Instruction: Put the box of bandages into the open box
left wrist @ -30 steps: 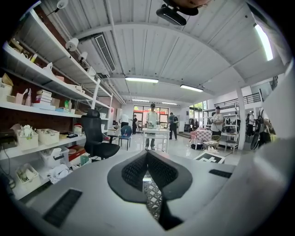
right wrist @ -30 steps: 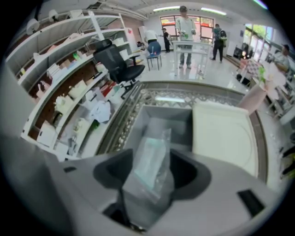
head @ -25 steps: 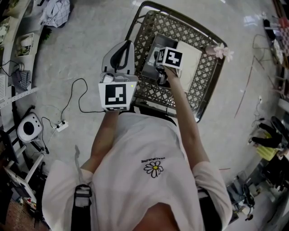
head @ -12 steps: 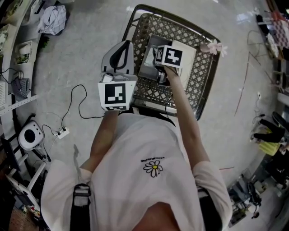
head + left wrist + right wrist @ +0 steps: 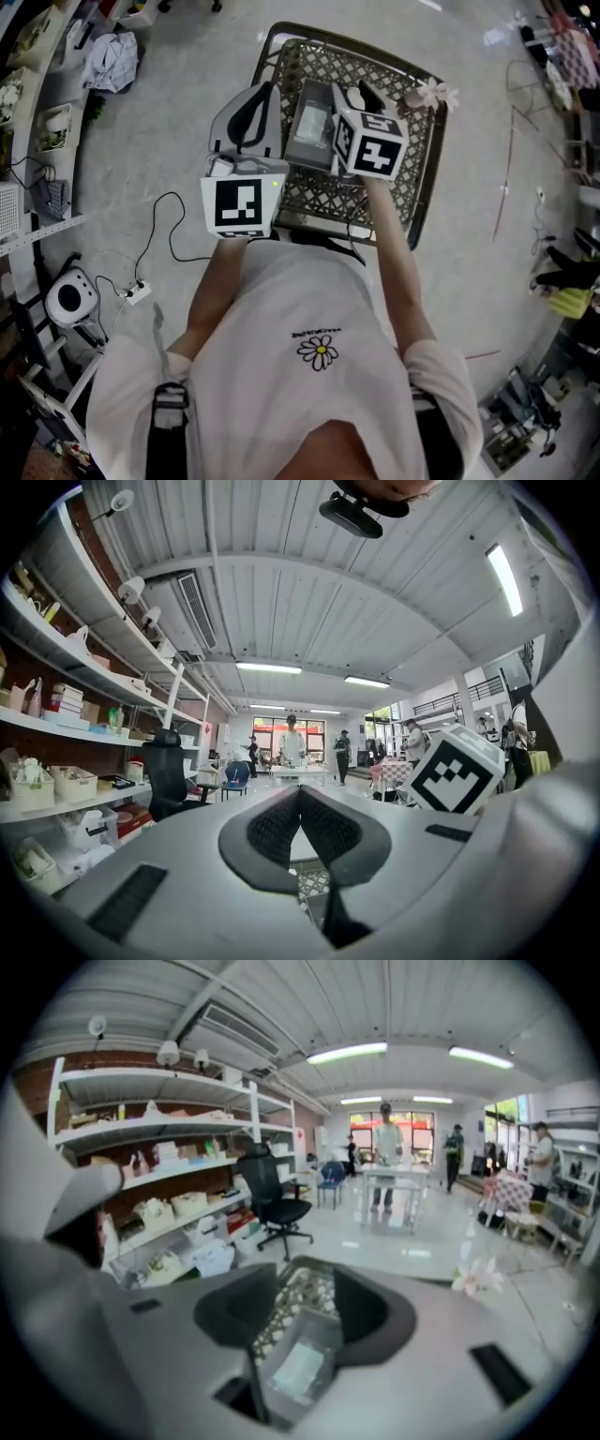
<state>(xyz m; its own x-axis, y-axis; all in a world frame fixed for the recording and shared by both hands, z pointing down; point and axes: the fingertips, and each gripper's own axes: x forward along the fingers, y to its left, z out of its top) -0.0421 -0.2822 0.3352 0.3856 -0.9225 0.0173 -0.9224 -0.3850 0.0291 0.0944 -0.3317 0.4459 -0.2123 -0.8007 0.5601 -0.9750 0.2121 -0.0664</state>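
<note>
We hold our right tongs (image 5: 309, 1277) apart and empty, jaws just closing a little, above the open box (image 5: 305, 155) in the wire basket (image 5: 427, 150). The box of bandages (image 5: 298, 1371) lies inside it. Our left tongs (image 5: 300, 797) are closed and empty.

Wire cart (image 5: 418, 142), black office chair (image 5: 273, 1200)

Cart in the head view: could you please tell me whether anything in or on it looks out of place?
Nothing looks spilled or damaged. The box sits open inside the cart. The one odd thing is a pink flower at the cart's far right corner, which has no clear use there.
</note>
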